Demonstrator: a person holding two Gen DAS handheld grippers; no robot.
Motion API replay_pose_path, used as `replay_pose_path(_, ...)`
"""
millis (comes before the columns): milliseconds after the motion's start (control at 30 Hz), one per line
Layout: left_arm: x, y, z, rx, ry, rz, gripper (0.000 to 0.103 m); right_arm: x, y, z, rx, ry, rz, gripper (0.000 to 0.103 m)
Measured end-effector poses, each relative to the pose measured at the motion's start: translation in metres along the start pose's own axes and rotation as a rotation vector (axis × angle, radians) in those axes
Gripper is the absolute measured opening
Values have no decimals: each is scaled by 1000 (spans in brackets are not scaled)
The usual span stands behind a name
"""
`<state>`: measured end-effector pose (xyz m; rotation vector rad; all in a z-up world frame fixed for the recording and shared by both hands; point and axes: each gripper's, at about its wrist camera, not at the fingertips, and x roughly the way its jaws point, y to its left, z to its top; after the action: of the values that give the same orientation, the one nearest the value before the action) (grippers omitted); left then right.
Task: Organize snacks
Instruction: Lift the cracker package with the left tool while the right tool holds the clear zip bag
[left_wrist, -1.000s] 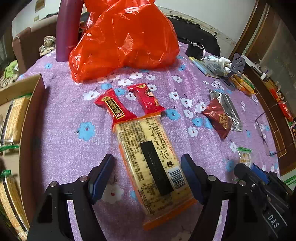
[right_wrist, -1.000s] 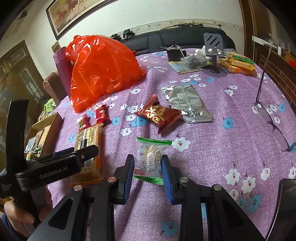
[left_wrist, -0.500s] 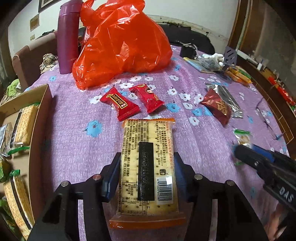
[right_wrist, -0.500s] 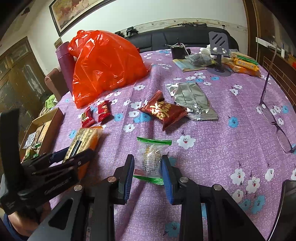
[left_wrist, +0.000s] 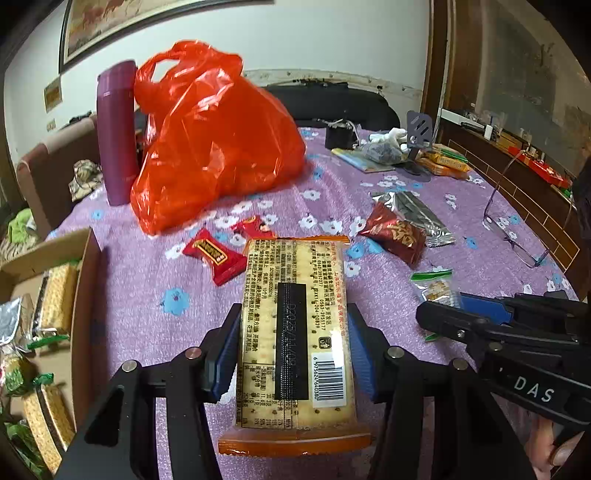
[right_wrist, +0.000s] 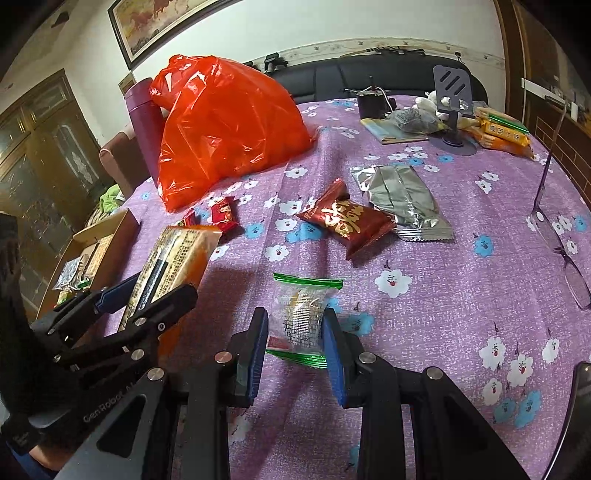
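From the left wrist view, the left gripper (left_wrist: 293, 352) has its blue-padded jaws pressed against both long sides of the cracker pack (left_wrist: 295, 325), which is held with its printed back and barcode facing the camera. The pack runs forward past the jaw tips, and its orange sealed end hangs back toward the camera. Just beyond its far end lie two red candies (left_wrist: 216, 255) on the purple flowered tablecloth (left_wrist: 147, 295). Ahead and right of the jaws sit a dark red snack packet (left_wrist: 393, 238) and a silver wrapper (left_wrist: 413, 214), touching each other. Far ahead stand an orange plastic bag (left_wrist: 218, 147) and a purple bottle (left_wrist: 116, 133) side by side. Left of the jaws is an open cardboard box (left_wrist: 86, 295) holding more cracker packs. To the right, the right gripper (left_wrist: 458, 314) clamps a small clear packet with green edges (left_wrist: 436, 288).

From the right wrist view, the right gripper (right_wrist: 294, 334) has its jaws closed against the sides of the clear packet with green edges (right_wrist: 301, 314), which appears to rest on the tablecloth (right_wrist: 424, 332). Ahead of the jaws lie the dark red snack packet (right_wrist: 345, 219) and the silver wrapper (right_wrist: 402, 195). Left of the jaws, the left gripper (right_wrist: 147, 299) holds the cracker pack (right_wrist: 173, 258) tilted above the cloth. Far right lie eyeglasses (right_wrist: 561, 236).
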<state>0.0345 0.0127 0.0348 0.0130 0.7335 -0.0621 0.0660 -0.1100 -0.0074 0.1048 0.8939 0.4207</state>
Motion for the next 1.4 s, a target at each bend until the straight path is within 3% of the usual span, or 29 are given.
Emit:
replay_pose_path(400,-14,-9,1,55,-97,68,52,-5,1,0,6,-22,2,32)
replay_pose_path(1400,-28,-14,2,78,-159,88,52,-5,1,1,6,-45,-4,32)
